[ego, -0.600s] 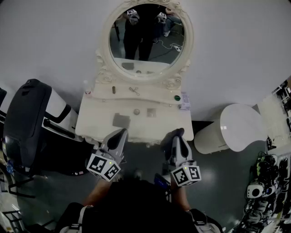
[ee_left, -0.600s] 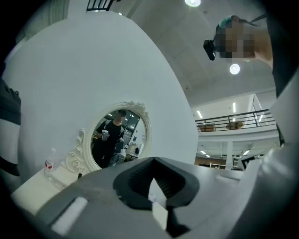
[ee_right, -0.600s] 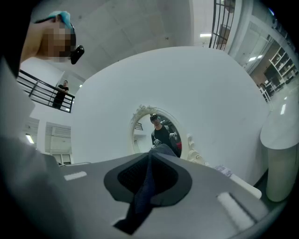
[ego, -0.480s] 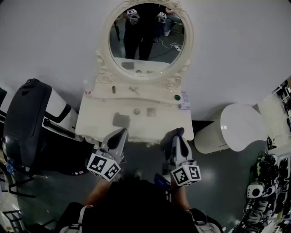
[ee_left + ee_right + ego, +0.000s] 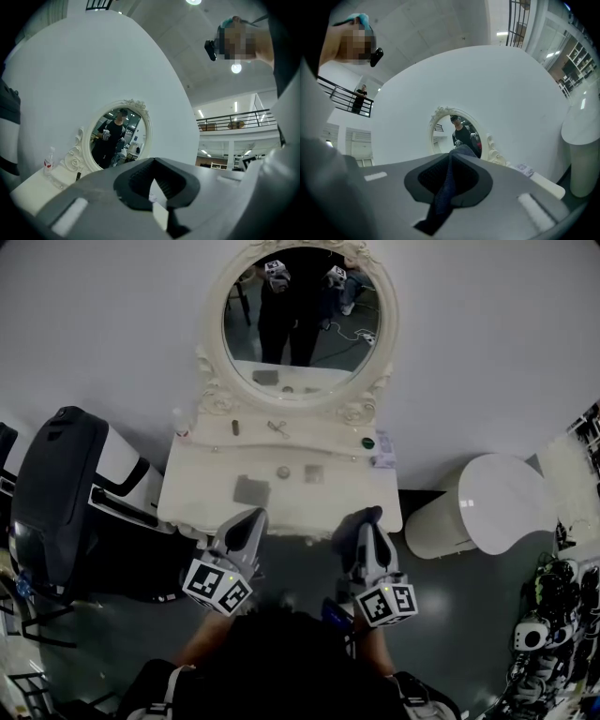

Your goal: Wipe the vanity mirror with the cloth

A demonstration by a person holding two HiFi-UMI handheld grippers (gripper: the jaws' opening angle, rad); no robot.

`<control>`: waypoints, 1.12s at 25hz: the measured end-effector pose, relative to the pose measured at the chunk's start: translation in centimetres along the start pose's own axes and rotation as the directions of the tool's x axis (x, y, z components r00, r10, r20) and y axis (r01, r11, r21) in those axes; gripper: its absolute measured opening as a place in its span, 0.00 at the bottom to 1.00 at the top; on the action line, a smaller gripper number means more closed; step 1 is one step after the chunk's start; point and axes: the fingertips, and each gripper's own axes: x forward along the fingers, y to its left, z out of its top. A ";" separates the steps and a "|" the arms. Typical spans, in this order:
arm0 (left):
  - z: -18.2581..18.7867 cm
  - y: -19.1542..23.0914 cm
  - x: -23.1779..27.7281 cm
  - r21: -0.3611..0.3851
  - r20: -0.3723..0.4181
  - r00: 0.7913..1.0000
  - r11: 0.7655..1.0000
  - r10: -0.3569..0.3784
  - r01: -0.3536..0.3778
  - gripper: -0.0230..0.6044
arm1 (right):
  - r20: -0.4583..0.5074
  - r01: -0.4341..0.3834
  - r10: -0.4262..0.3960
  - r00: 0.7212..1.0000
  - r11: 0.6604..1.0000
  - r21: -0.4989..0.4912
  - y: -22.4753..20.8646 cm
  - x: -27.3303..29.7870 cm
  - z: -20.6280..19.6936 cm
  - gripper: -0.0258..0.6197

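Nearest me, the left gripper [image 5: 250, 516] has its jaws closed together on nothing, while the right gripper [image 5: 367, 515] is clamped on the dark blue cloth [image 5: 446, 185]. Both hover at the front edge of the white dressing table [image 5: 202, 486]. The oval mirror [image 5: 302, 320] stands at its back.

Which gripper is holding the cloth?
The right gripper: a dark cloth is pinched between its jaws. The left gripper is shut on nothing.
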 end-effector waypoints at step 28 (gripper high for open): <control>3.0 11.2 10.1 0.021 -0.008 1.000 1.000 0.013 -0.013 0.03 | 0.030 0.046 -0.048 0.998 0.998 0.041 -3.5 14.3 -1.0 0.08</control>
